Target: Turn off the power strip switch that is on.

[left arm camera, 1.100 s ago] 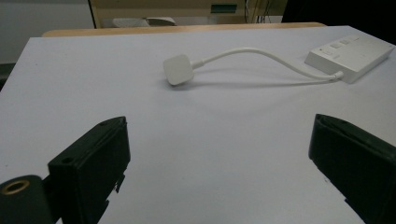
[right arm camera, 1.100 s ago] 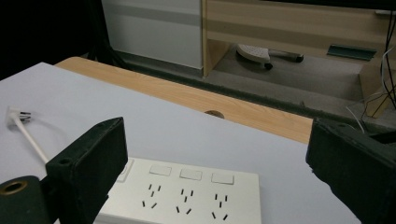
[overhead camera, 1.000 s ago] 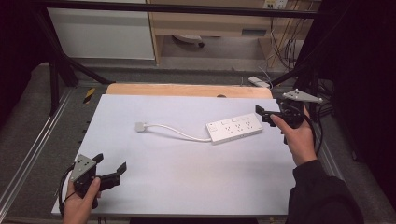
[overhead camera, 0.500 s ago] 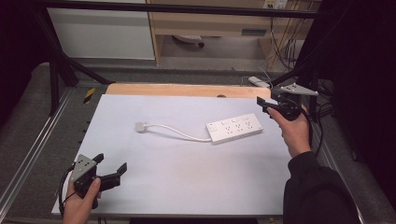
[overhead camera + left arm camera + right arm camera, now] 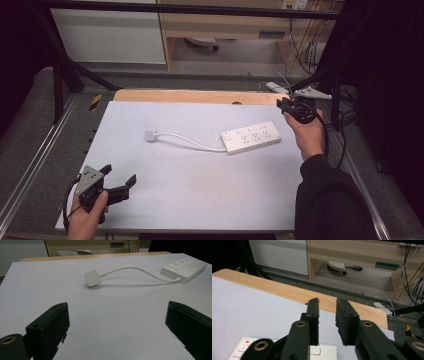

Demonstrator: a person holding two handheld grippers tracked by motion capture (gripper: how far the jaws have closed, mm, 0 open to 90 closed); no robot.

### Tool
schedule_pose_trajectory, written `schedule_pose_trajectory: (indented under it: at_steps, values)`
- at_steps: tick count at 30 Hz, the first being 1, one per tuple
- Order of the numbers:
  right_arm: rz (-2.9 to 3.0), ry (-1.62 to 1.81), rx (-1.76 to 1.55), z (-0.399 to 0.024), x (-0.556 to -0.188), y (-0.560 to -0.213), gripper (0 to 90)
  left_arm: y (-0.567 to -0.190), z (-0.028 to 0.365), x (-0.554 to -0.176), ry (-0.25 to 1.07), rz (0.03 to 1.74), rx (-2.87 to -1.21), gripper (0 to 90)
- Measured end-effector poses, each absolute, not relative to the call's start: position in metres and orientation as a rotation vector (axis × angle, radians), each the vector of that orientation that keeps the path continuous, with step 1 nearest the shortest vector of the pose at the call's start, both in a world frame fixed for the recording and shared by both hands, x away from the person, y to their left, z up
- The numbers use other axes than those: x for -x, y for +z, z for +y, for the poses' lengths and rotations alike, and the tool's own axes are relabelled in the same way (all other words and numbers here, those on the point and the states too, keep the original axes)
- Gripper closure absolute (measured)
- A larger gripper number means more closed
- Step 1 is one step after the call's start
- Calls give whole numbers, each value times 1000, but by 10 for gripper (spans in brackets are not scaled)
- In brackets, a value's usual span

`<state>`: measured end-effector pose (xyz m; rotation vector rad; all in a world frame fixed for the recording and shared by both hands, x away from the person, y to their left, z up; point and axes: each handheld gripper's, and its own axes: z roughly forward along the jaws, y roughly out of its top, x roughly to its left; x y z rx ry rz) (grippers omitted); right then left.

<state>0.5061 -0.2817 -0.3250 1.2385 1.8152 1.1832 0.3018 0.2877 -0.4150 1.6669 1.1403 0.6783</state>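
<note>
While right tool (image 5: 284, 105) hovers just past power strip (image 5: 251, 137), jaws narrowing, nothing between; left tool (image 5: 119, 181) spread.

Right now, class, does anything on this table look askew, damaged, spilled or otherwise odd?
Nothing is spilled or damaged. The white power strip lies slightly askew to the table edges, flat on the white surface. Its cable curves loosely to the plug, which lies unplugged. Neither tongs touch it.
</note>
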Motion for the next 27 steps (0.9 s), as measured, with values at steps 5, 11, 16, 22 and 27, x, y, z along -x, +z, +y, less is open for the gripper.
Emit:
schedule_pose_trajectory:
  at_steps: [5,11,16,22,27]
  values:
    - [1815,1171,-1241,-279,-516,-334,833,-415,288,-302,678,1134,-1670,52]
    - [1835,1136,-1247,-277,-527,-346,898,-414,287,-302,673,1127,-1670,53]
    - [1840,1122,-1273,-277,-534,-356,900,-414,287,-302,671,1126,-1667,53]
    - [1844,1118,-1291,-278,-540,-364,900,-414,287,-302,671,1115,-1671,53]
    - [1847,1104,-1293,-278,-543,-369,900,-414,287,-303,671,1114,-1670,53]
